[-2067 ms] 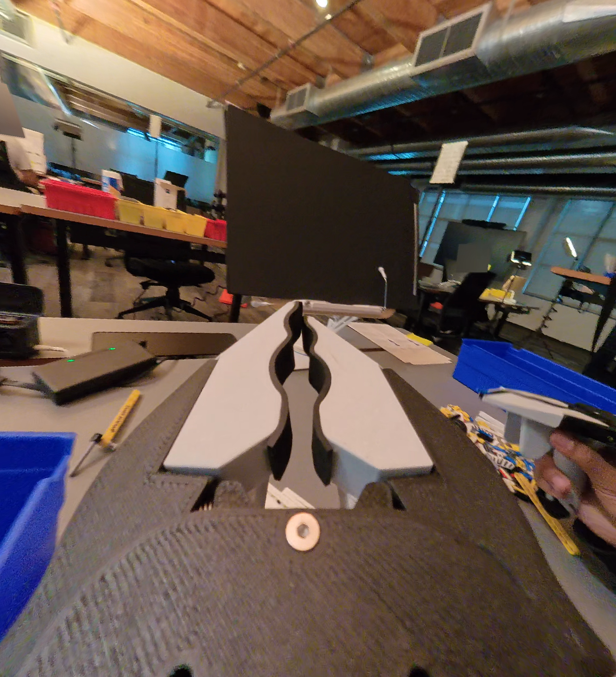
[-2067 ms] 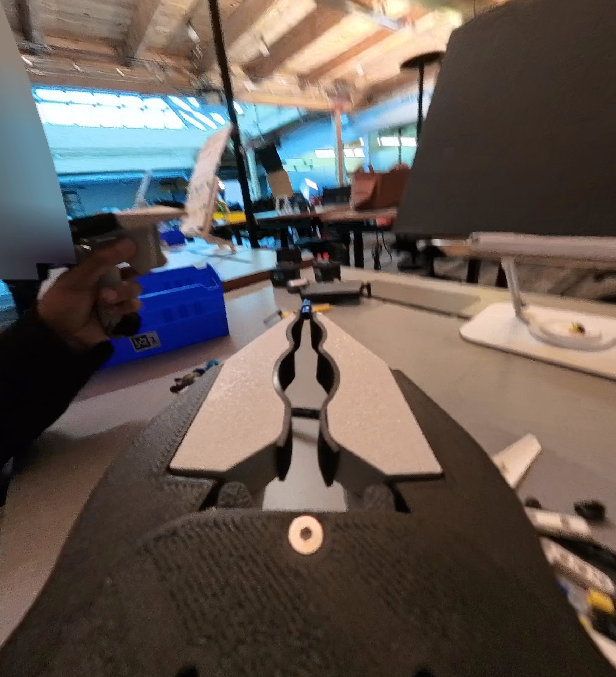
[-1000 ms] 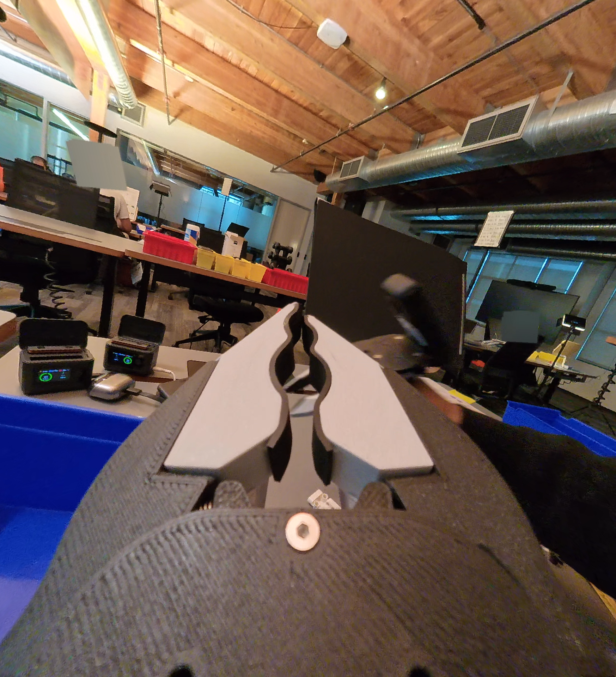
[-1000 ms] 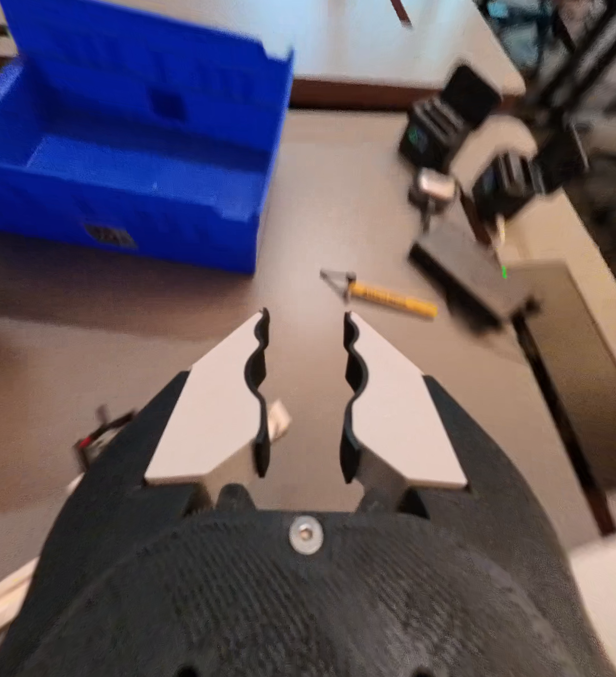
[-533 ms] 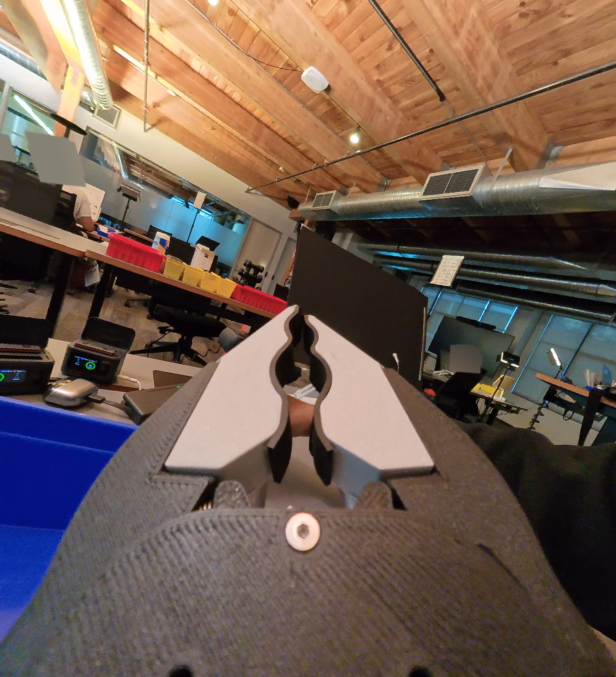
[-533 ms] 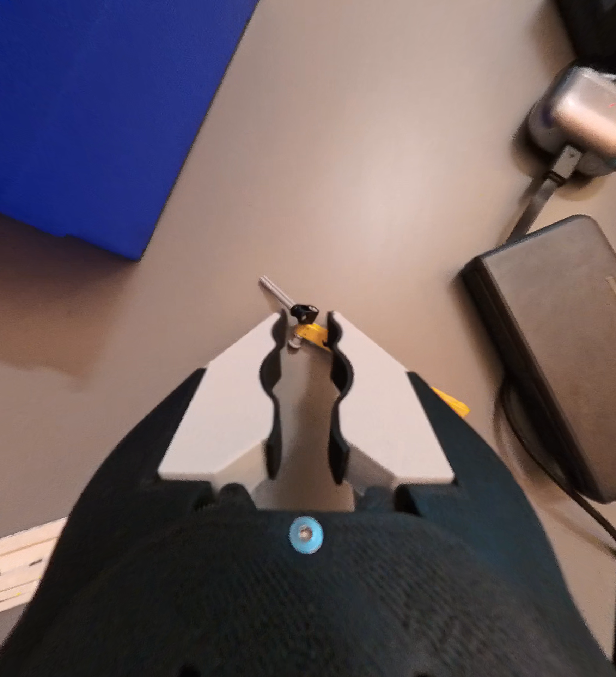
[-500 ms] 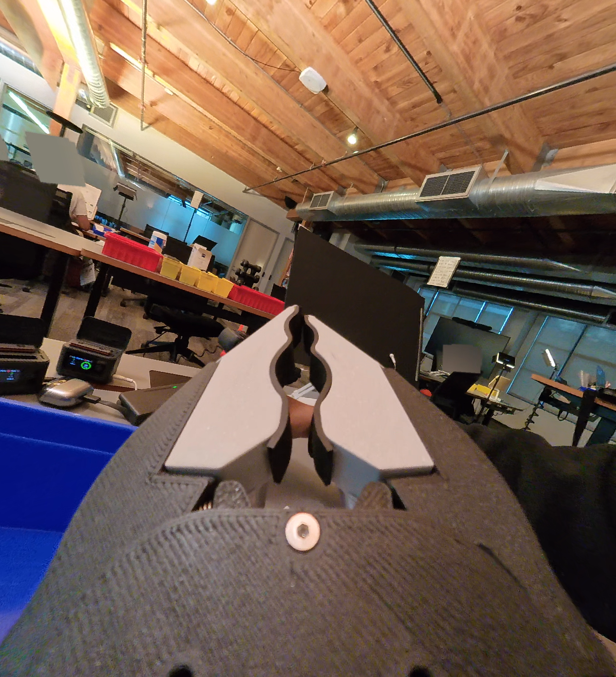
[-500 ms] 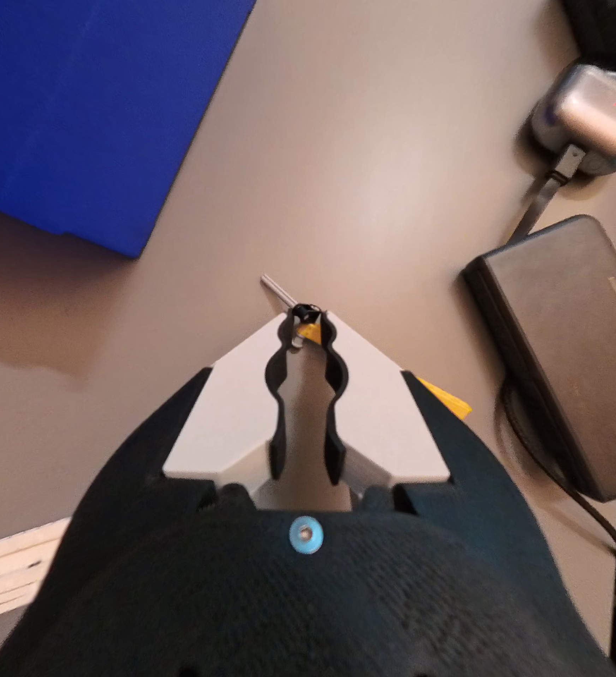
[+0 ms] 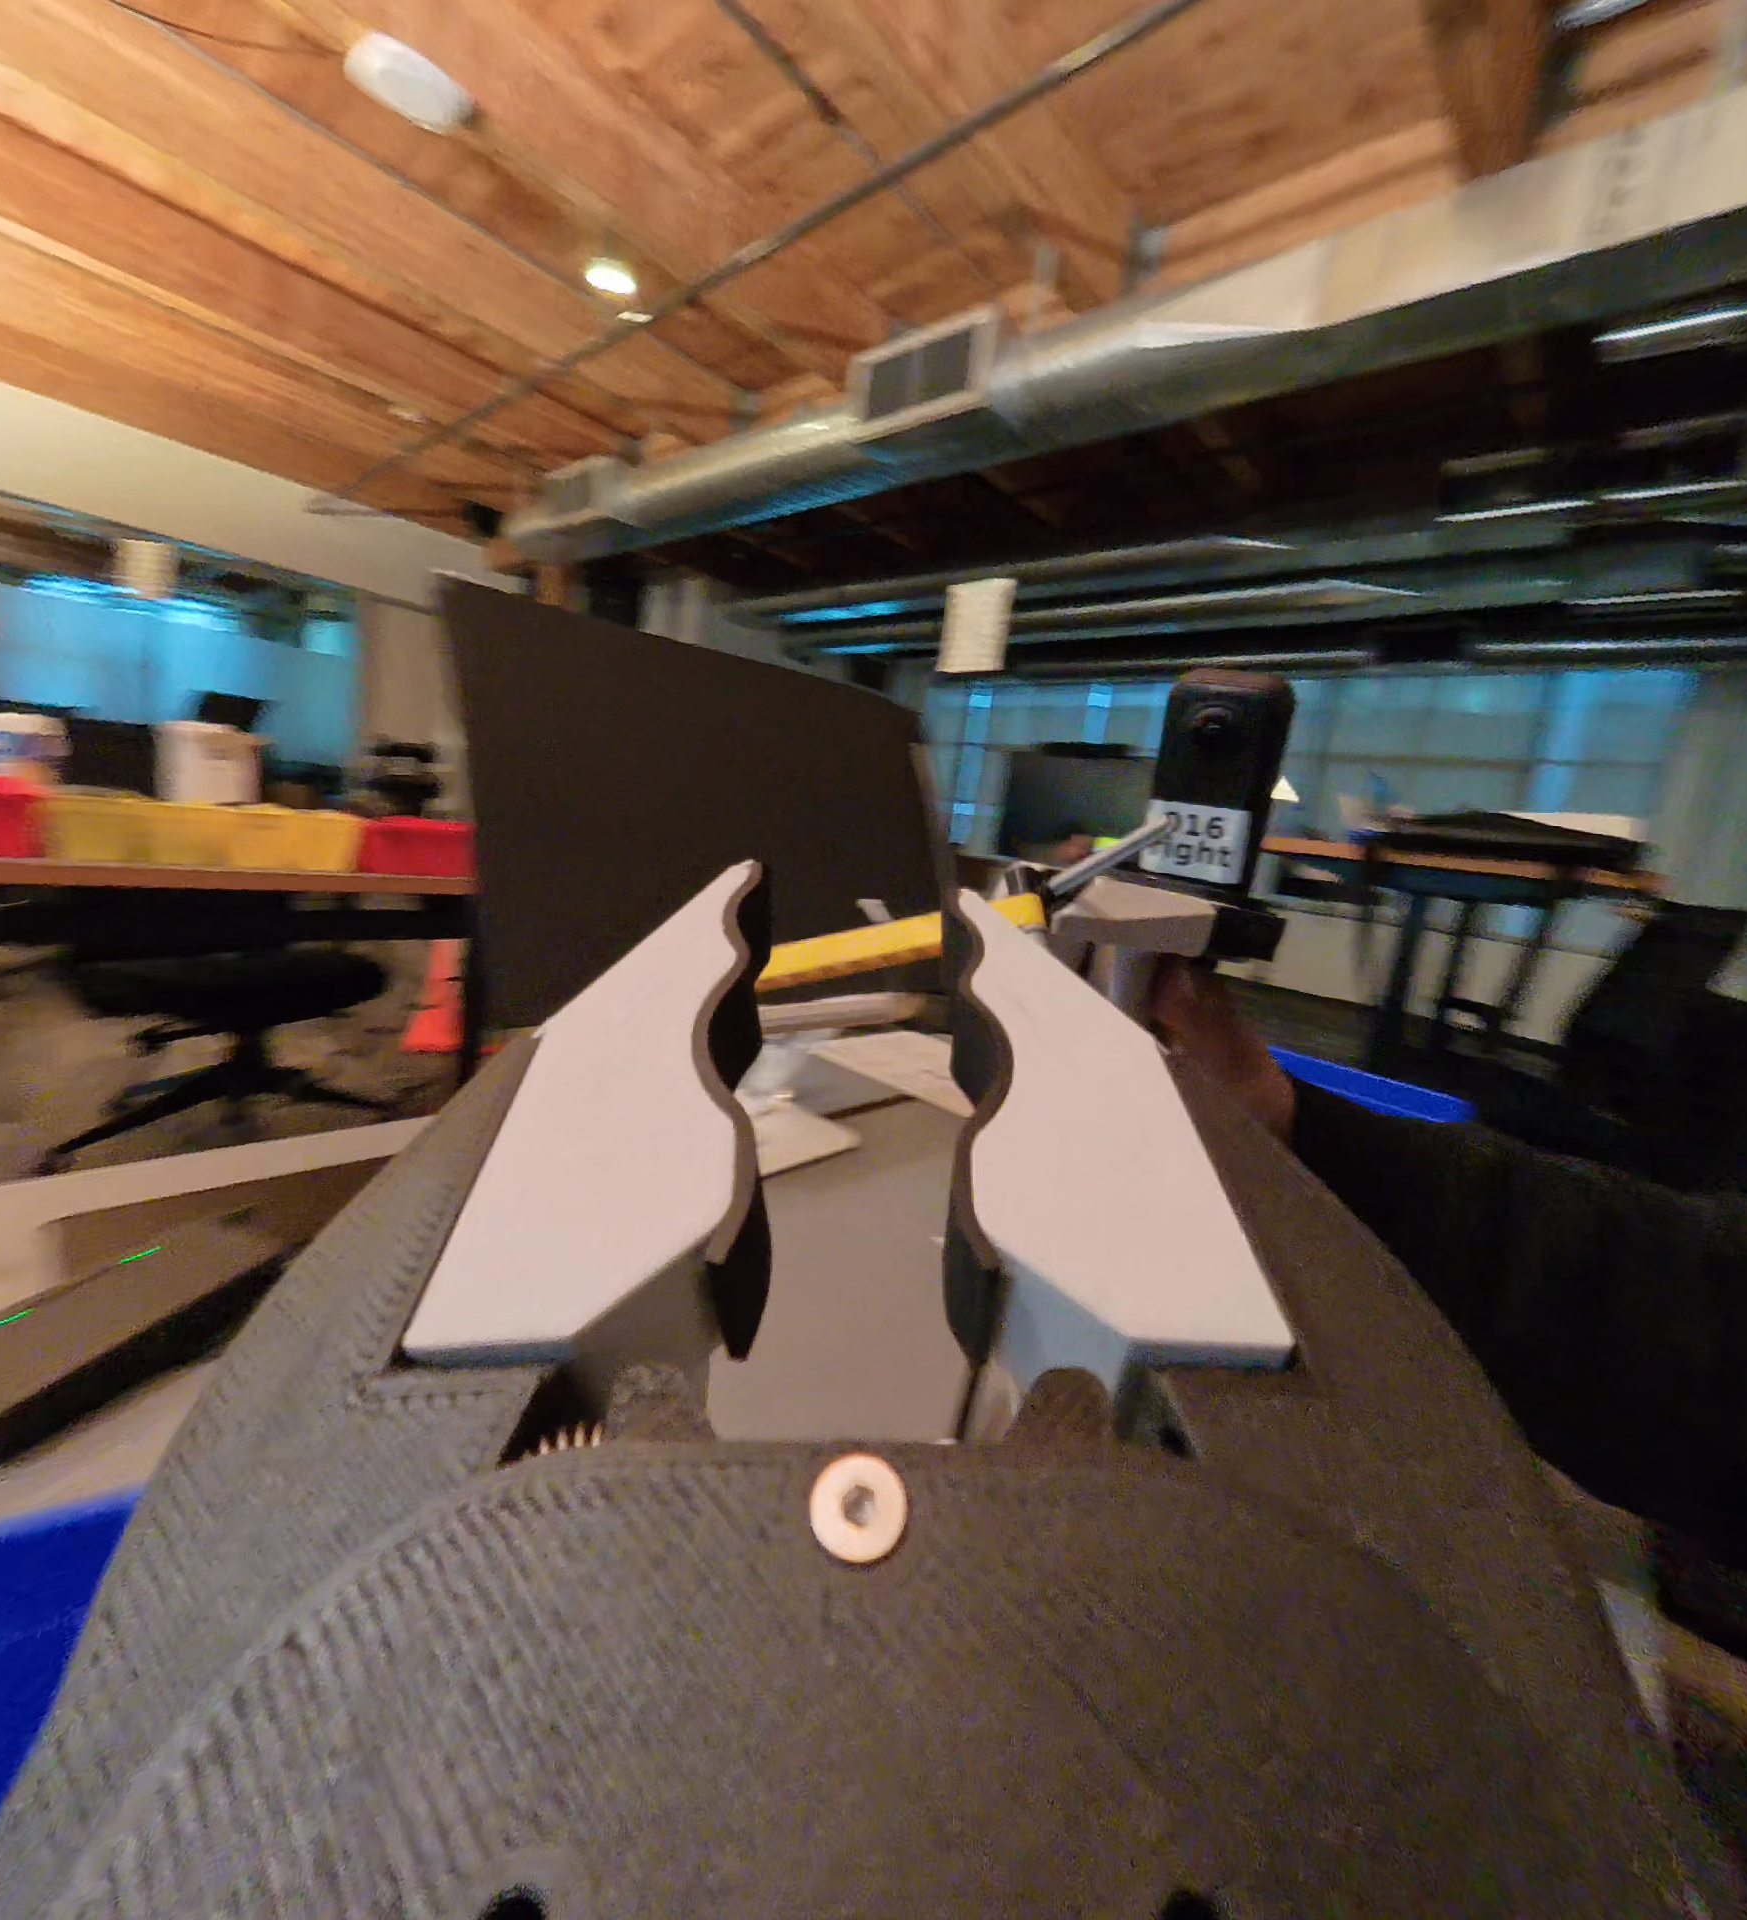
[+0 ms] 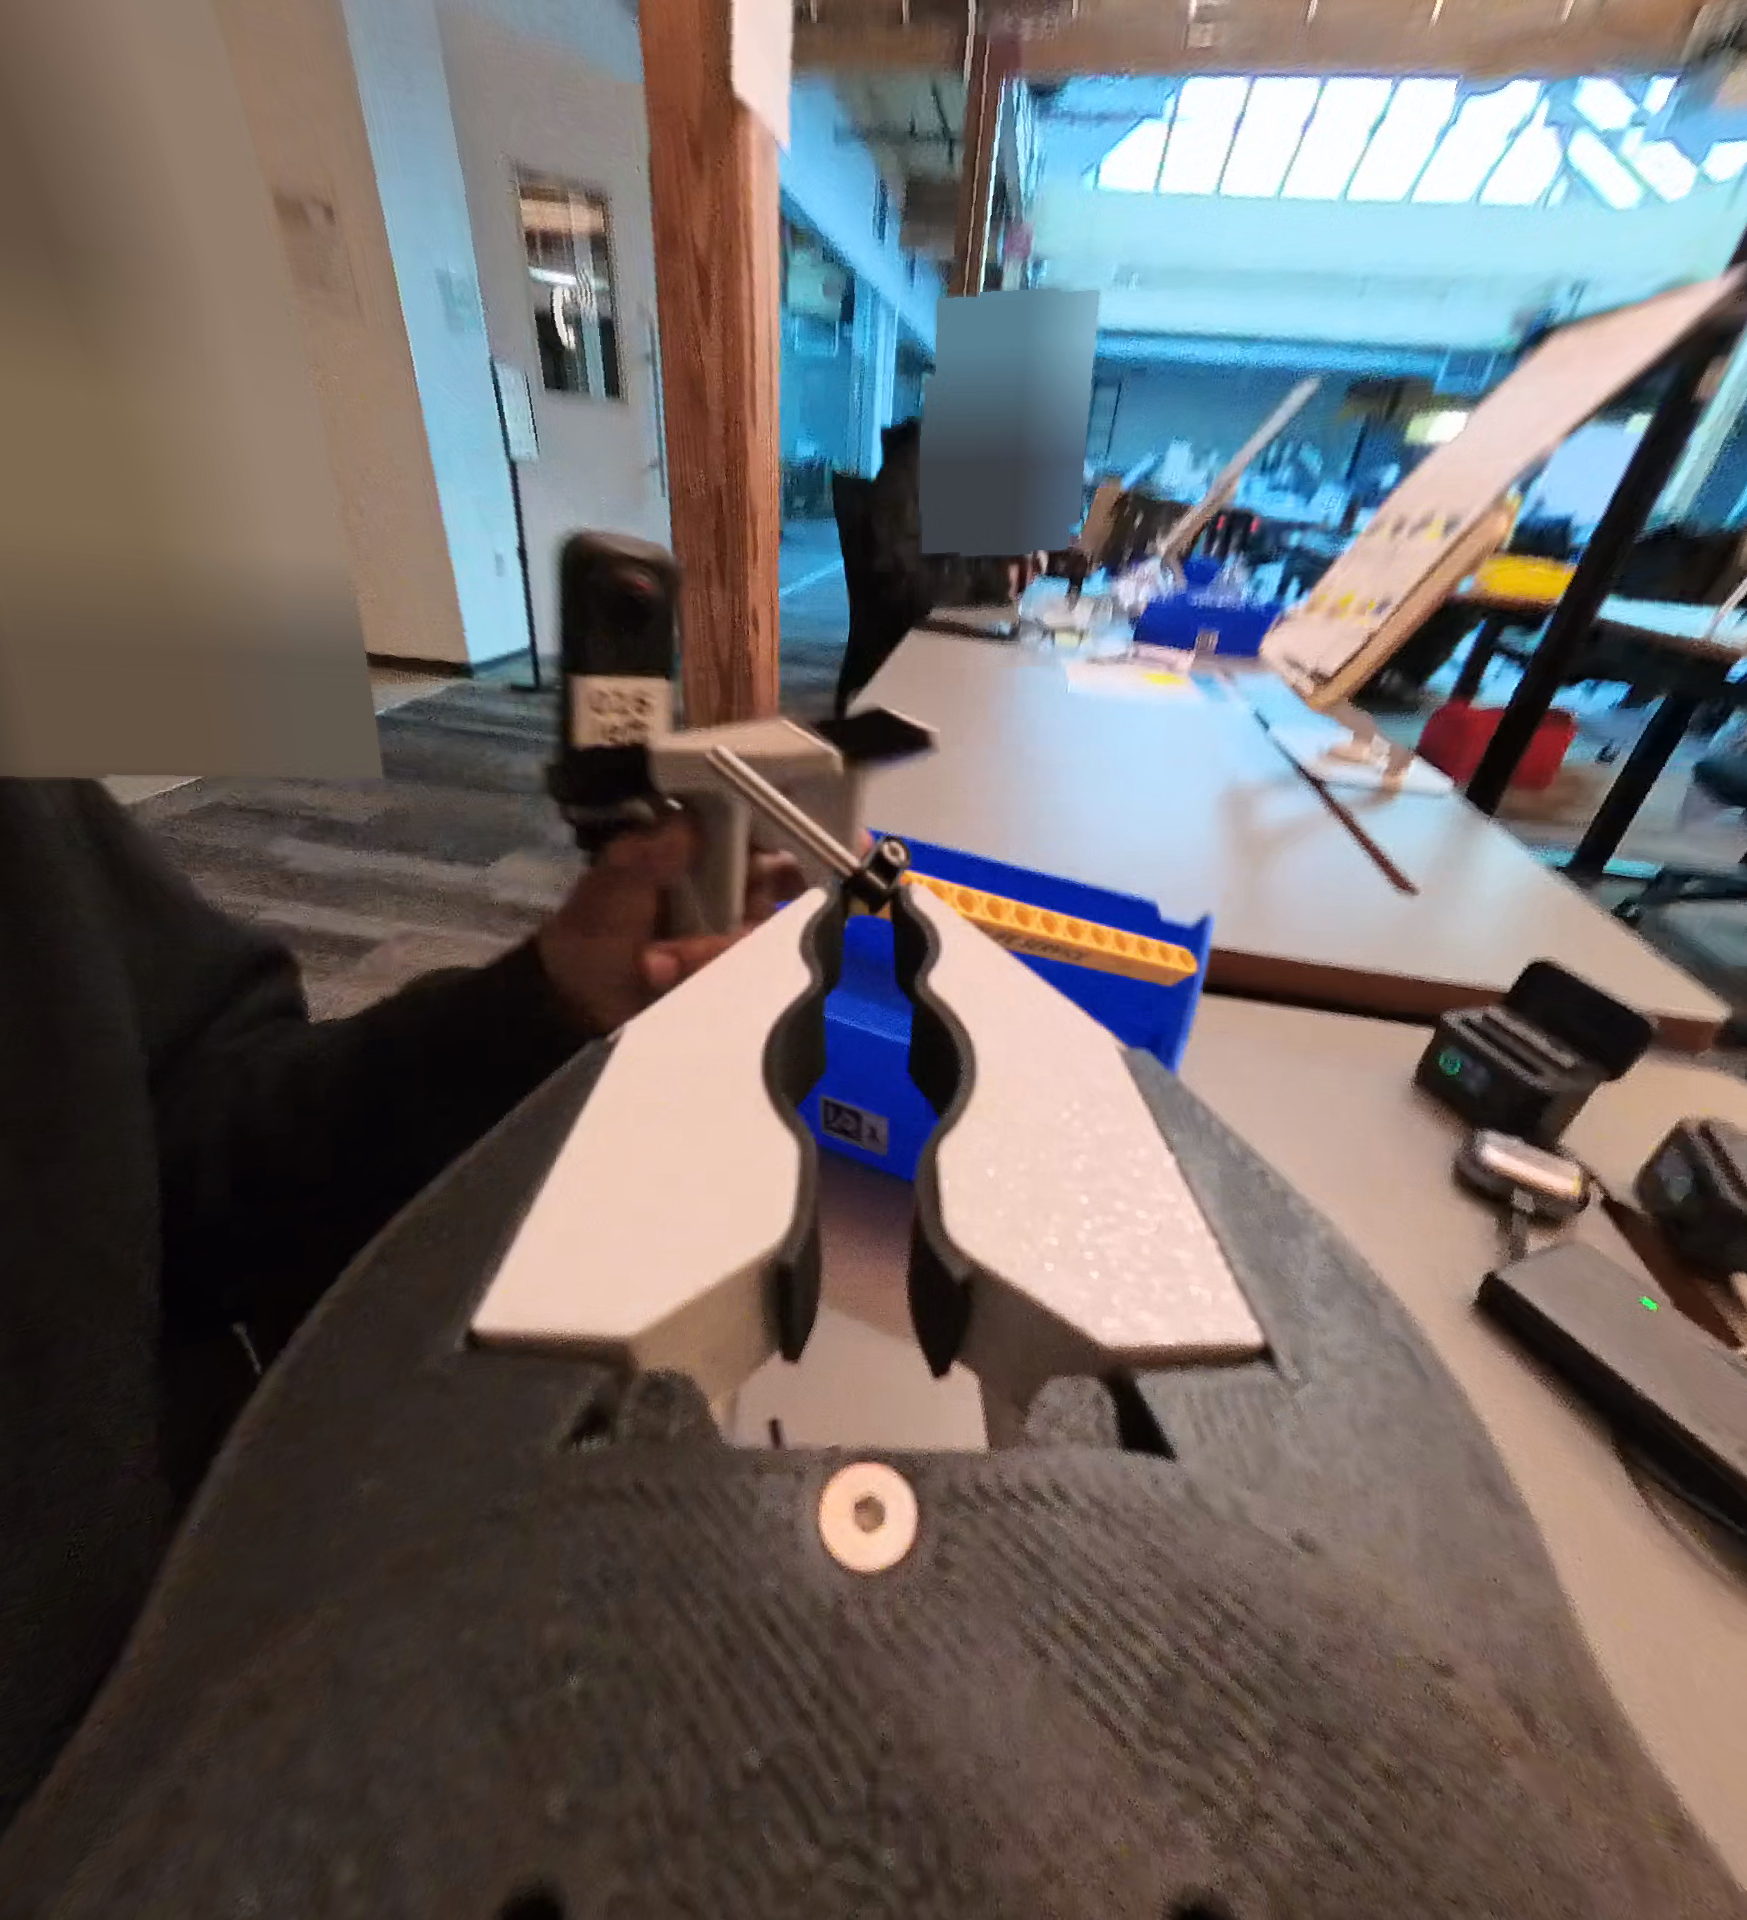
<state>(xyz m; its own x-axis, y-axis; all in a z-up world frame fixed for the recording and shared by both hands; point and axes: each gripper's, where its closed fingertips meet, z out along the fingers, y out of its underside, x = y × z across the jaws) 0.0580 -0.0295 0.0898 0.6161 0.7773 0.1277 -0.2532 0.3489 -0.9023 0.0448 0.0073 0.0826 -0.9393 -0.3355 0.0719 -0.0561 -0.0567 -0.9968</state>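
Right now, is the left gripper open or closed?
Open. The left gripper has a clear gap between its two fingers, and the yellow beam seen across that gap is held by the right gripper, not by it.

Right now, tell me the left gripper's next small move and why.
Probably ease the left gripper forward and close on the yellow beam. Its fingers stand open with the beam crossing just beyond their tips, while the right gripper pinches the beam's end by the grey rod.

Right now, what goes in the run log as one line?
right gripper: shut on yellow beam, lifted | left gripper: open, beam crosses between fingertips, untouched | blue bin: behind
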